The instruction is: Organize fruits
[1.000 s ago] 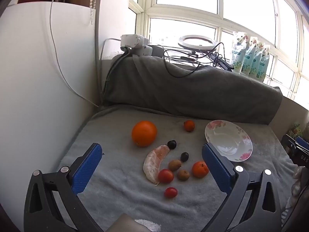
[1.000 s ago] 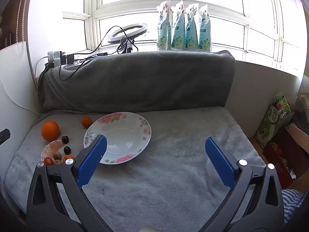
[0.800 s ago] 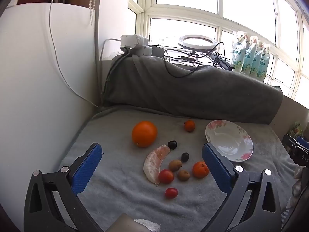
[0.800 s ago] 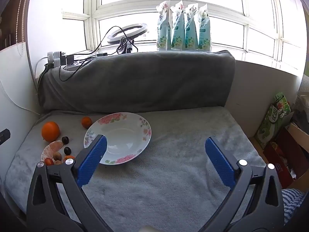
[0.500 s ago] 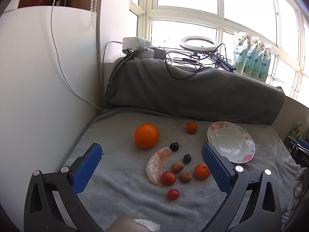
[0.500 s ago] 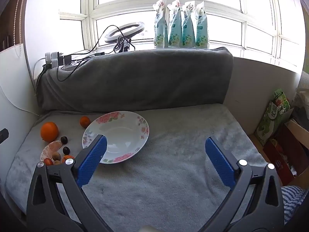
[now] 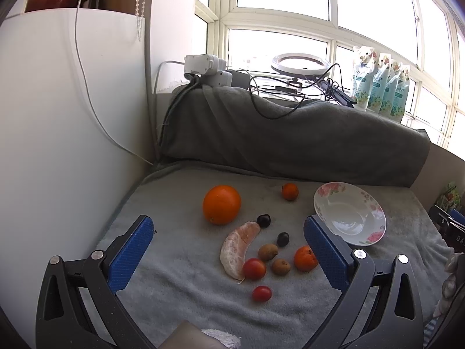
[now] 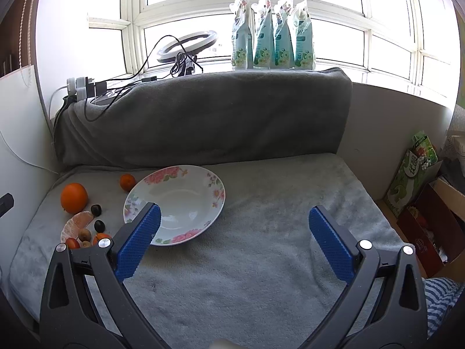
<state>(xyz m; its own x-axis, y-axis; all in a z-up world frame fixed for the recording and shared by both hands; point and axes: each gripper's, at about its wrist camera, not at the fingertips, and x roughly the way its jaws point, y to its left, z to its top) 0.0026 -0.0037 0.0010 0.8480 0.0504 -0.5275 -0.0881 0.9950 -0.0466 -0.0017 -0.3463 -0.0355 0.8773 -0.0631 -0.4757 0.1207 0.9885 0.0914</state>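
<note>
We see a white plate [image 8: 216, 195] rimmed with pink flowers. Our orange [image 7: 221, 208] glows bright orange on the grey blanket [image 8: 261, 261].

A grey blanket [image 8: 203, 119] drapes the raised back; a ring light [image 7: 300, 64] with tangled black cables [image 8: 180, 61] sits on the sill; four teal pouches [image 8: 273, 40] stand in a row beside it; white power adapters [image 7: 209, 69] rest left; a green carton [image 8: 412, 171] and cardboard box [image 8: 433, 221] lie right.
</note>
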